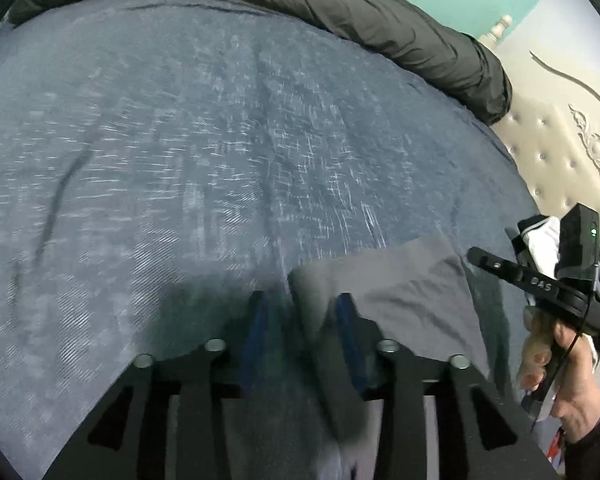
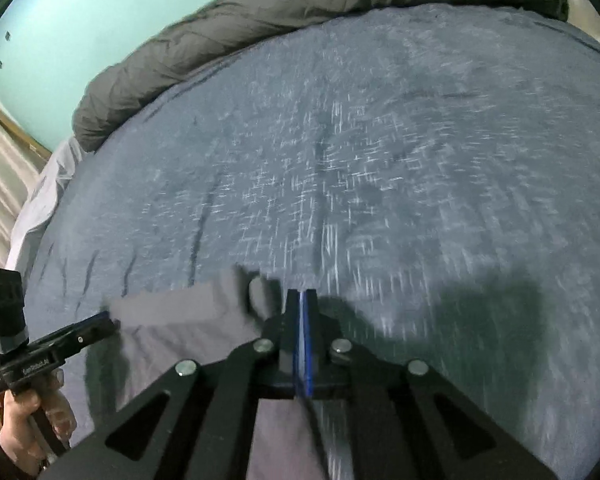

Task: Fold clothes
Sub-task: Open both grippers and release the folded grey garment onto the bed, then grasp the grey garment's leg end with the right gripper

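Your grey garment (image 1: 400, 292) is spread at the near edge of the bed (image 1: 180, 140), on the blue-grey patterned cover, stretched between your two grippers. In the left wrist view a fold of the cloth runs up between the blue pads of your left gripper (image 1: 306, 320); the pads stand a bit apart with fabric in the gap, so it's gripping the garment's edge. The rest of the cloth spreads off to the right toward your right gripper (image 1: 474, 256), whose tip sits just beside the cloth's right corner.

From the right wrist view, your right gripper (image 2: 303, 304) is clenched tight, blue pads pressed together. The cloth (image 2: 188, 316) lies just to its left and passes under it, but I can't tell if any is actually pinched in there.

Writing: the side of the right gripper shows "DAS", and the left gripper (image 2: 100, 322) body has white lettering too blurry to read. A dark rolled duvet (image 2: 220, 40) lies along the far edge.
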Available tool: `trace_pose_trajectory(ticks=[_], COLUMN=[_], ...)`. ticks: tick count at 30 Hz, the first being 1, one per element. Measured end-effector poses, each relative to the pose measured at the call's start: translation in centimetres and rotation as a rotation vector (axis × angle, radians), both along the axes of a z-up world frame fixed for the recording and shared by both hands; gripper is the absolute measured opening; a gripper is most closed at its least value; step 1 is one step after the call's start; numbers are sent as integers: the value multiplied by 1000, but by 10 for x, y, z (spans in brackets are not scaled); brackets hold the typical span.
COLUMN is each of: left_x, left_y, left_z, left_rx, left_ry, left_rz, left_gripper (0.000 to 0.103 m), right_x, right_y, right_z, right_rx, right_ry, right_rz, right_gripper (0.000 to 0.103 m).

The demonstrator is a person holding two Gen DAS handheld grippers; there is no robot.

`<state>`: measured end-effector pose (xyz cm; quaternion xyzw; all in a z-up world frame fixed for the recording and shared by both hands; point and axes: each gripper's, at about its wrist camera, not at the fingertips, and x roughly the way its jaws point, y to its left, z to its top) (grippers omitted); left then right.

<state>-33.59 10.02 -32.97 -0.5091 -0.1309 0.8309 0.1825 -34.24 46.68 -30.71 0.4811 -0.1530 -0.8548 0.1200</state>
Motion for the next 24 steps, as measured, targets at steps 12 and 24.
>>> trace_pose_trajectory(ticks=[12, 24], left_x=[134, 170], left_y=[22, 42], left_z=[-2, -2], left_rx=[-19, -11], left_ry=[-94, -48], left_rz=[-111, -92], left_gripper=[47, 46], right_x=[115, 191], right_y=[21, 3], right_z=[8, -14], right_rx=[-66, -182], right_ry=[-32, -128], right_rz=[-13, -59], right_gripper=[26, 26])
